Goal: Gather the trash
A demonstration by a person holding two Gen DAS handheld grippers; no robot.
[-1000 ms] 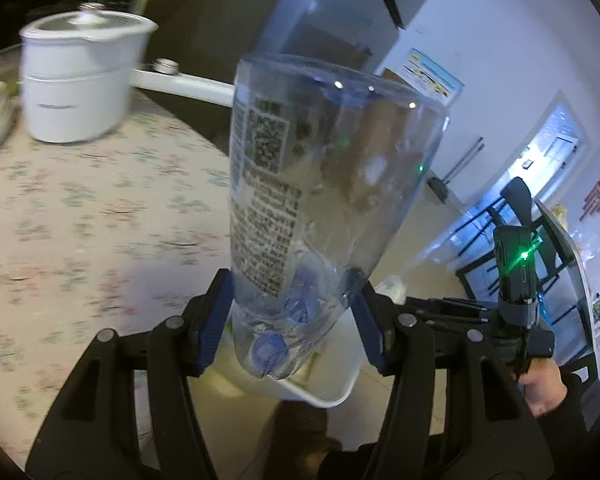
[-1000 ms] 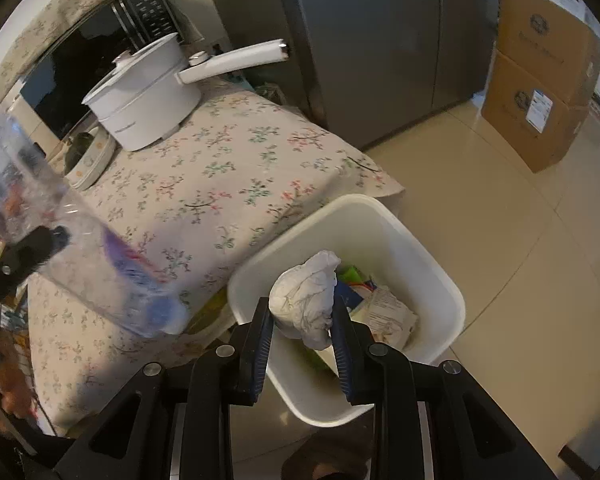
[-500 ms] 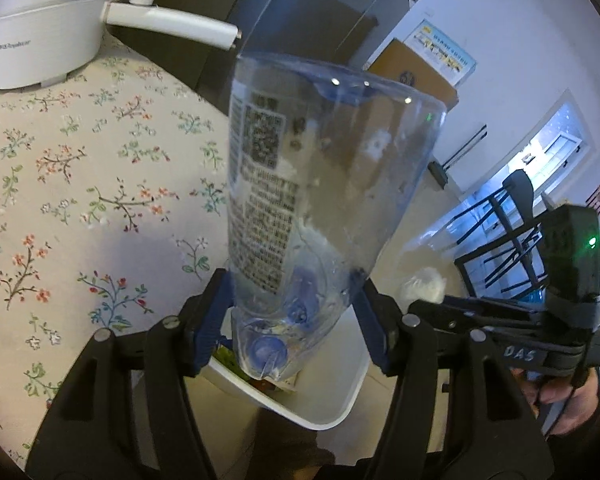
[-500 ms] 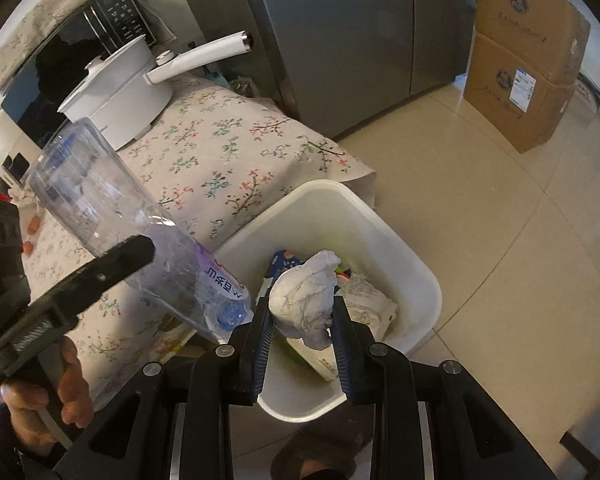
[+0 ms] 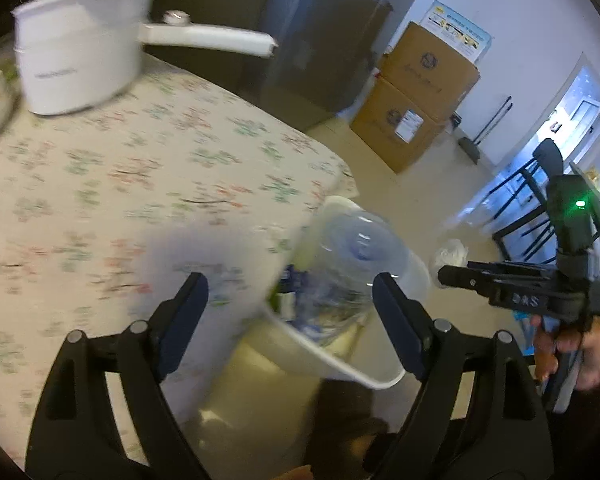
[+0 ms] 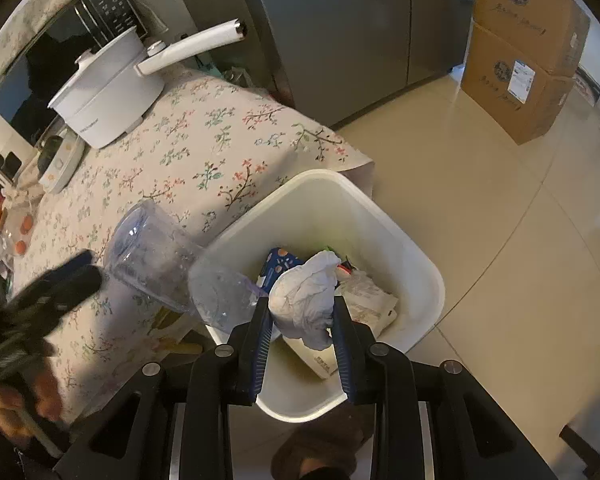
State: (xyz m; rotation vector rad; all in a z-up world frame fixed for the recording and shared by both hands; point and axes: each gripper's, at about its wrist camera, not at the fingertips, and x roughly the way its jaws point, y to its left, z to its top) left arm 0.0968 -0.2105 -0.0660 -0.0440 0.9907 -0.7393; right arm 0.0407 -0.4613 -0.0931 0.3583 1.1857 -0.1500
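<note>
Left gripper [image 5: 290,292]: jaws wide and opening, pads clear of everything. The clear plastic bottle [image 5: 340,264] sits ahead of and between the fingers, touching neither; neck end down inside the white trash bin [image 5: 352,372], base up toward 12 o'clock. Left-wrist view is motion-blurred, so fine detail on the bottle cannot be read.

From the right wrist view, the bottle [image 6: 172,268] lies tilted across the bin's rim [image 6: 424,264] at about 9 o'clock, wide base out over the floral tablecloth [image 6: 188,152], narrow end inside the bin. The left gripper [image 6: 60,280] shows as a dark blur at 9 o'clock, just beside the bottle's base but apart from it; a hand [image 6: 16,400] grips its handle at 8 o'clock.

Right gripper [image 6: 302,312]: jaws narrowly parted and pressed on a crumpled white tissue [image 6: 304,296], held above the bin's open mouth. In the left view the right gripper [image 5: 444,274] sits at 3 o'clock, a hand [image 5: 576,356] on its handle.

Bin contents: blue printed packet [image 6: 278,264], pale wrapper [image 6: 368,300], other scraps too jumbled to name.

On the table, 10 to 11 o'clock: white pot with long handle [image 6: 108,92]. Cardboard boxes [image 6: 520,60] stacked at 1 o'clock on the tile floor, well apart from the bin.
</note>
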